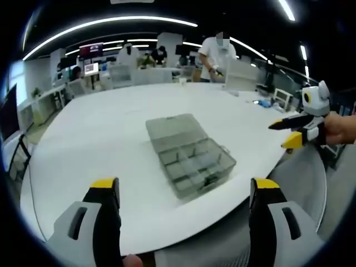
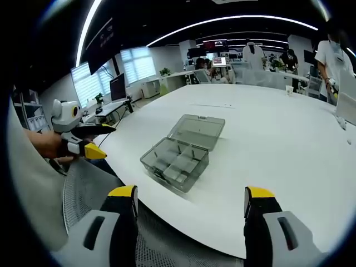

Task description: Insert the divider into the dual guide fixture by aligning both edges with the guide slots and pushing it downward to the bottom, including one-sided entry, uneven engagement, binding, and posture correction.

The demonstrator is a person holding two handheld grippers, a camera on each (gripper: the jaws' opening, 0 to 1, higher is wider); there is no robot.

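Note:
A clear grey plastic compartment box lies on the round white table, its lid swung open and flat behind it. Thin dividers split its inside into several cells, and a small dark piece sits near its front edge. My left gripper hovers open short of the table's near edge, nothing between its jaws. From the other side, the box and lid lie ahead of my right gripper, also open and holding nothing. Each gripper shows in the other's view, right and left, both off the table.
A grey mesh chair stands below me at the table's edge. Far across the table a person stands near a white box. Desks and monitors line the room behind.

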